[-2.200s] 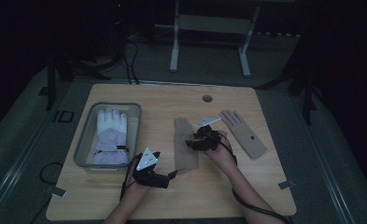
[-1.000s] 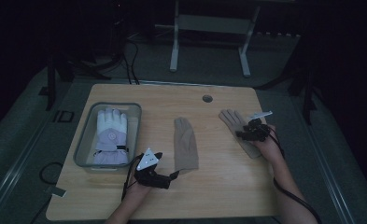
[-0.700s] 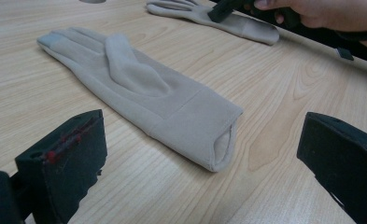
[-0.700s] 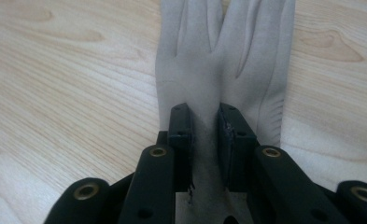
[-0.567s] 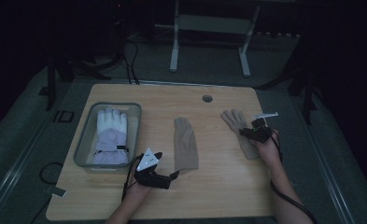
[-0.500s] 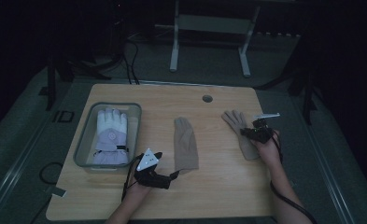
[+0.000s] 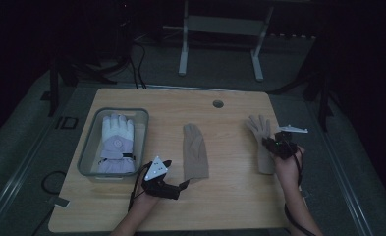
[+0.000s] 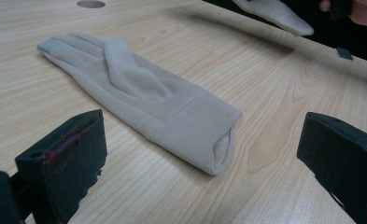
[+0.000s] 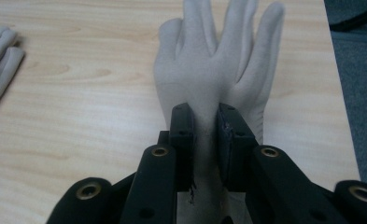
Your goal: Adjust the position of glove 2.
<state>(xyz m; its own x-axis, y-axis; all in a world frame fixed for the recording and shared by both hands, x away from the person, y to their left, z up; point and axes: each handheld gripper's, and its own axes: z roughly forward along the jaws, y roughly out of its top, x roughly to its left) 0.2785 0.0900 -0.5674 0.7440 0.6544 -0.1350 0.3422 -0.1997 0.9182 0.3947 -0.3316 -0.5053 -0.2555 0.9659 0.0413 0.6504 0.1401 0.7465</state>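
Two beige gloves lie on the wooden table (image 7: pixel 230 206). The middle glove (image 7: pixel 195 150) (image 8: pixel 139 93) is flat, its cuff toward my left gripper (image 7: pixel 183 184) (image 8: pixel 204 140), which stands open just short of it. My right gripper (image 7: pixel 271 143) (image 9: pixel 205 126) is shut on the wrist part of the right glove (image 7: pixel 259 129) (image 9: pixel 218 60). Its jaws have just been closing, with the fabric pinched up between them. That glove's spread fingers point away from me.
A clear bin (image 7: pixel 85 147) at the left holds a thick white and lilac glove (image 7: pixel 116 140). A round hole (image 7: pixel 218 104) sits near the table's far edge. The table's right edge runs close beside the right glove. A metal stand (image 7: pixel 220 29) is behind the table.
My right gripper went from the middle glove over to the right glove and closed on its wrist part. That glove now lies straighter. The left gripper has stayed put.
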